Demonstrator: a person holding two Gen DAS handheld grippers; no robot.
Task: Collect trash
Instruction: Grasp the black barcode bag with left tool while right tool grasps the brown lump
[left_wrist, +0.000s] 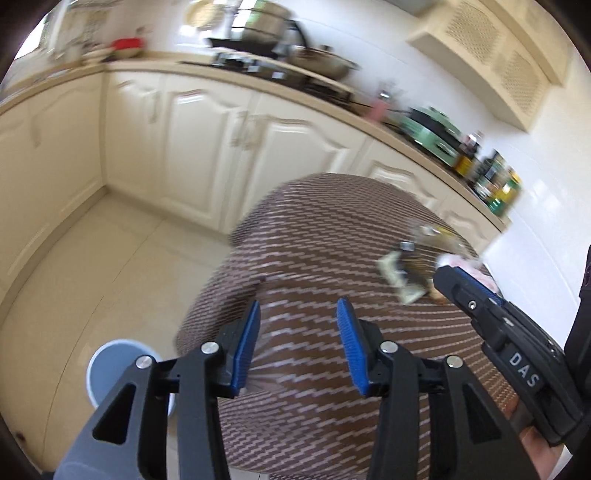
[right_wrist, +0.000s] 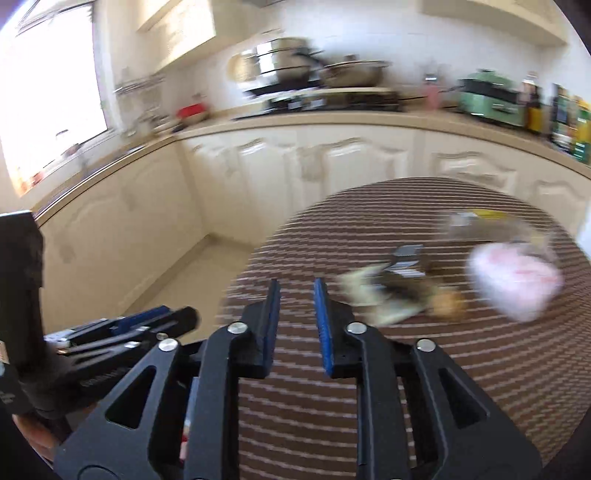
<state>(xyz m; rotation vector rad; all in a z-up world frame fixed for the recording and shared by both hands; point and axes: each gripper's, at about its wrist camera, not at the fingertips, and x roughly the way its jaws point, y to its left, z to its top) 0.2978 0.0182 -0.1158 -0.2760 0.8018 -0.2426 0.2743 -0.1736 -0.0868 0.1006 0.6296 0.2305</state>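
Above the round table (left_wrist: 314, 258), both the left gripper (left_wrist: 299, 347) and the right gripper (right_wrist: 295, 325) are held parted and empty, with wrappers (right_wrist: 388, 295) lying far right.

"DAS" on right tool (left_wrist: 460, 286) (white letters)

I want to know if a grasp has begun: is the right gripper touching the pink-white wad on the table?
Apart. The right wrist view shows bare striped table between the right gripper and the pink-white wad.

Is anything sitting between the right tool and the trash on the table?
Nothing visible: only bare striped tablecloth lies between the open right tool and the crumpled wrapper, with the pink-white wad farther right.
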